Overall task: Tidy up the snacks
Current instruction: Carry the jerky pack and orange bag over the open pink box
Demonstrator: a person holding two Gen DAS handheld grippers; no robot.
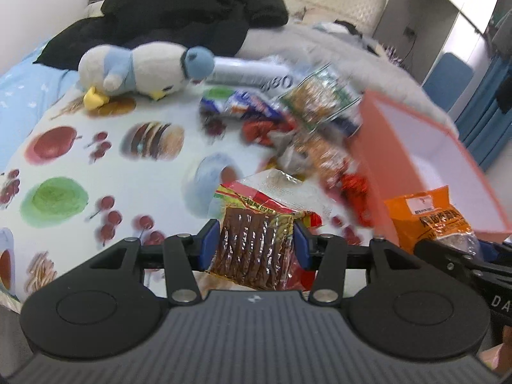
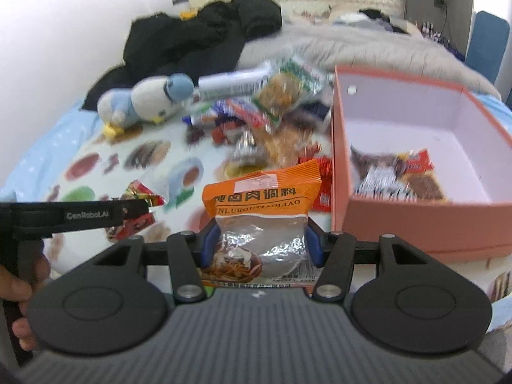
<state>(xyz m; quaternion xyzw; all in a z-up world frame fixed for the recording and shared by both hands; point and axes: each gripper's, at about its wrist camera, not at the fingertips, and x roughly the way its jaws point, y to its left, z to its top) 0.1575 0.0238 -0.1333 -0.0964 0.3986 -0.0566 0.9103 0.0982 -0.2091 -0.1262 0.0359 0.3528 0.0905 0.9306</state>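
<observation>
Red-yellow plastic snack packet [image 1: 256, 243] was clamped between left gripper [image 1: 254, 240] fingers; orange foil seasoning pouch [image 2: 262, 220] pinched by right gripper [image 2: 260, 241] beside salmon cardboard box [image 2: 416, 217].

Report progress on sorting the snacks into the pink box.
Done: a few packets lie in the pink box. In hand: the left gripper grips a red packet; the right gripper grips an orange packet. Left: the snack pile on the bedspread.
</observation>
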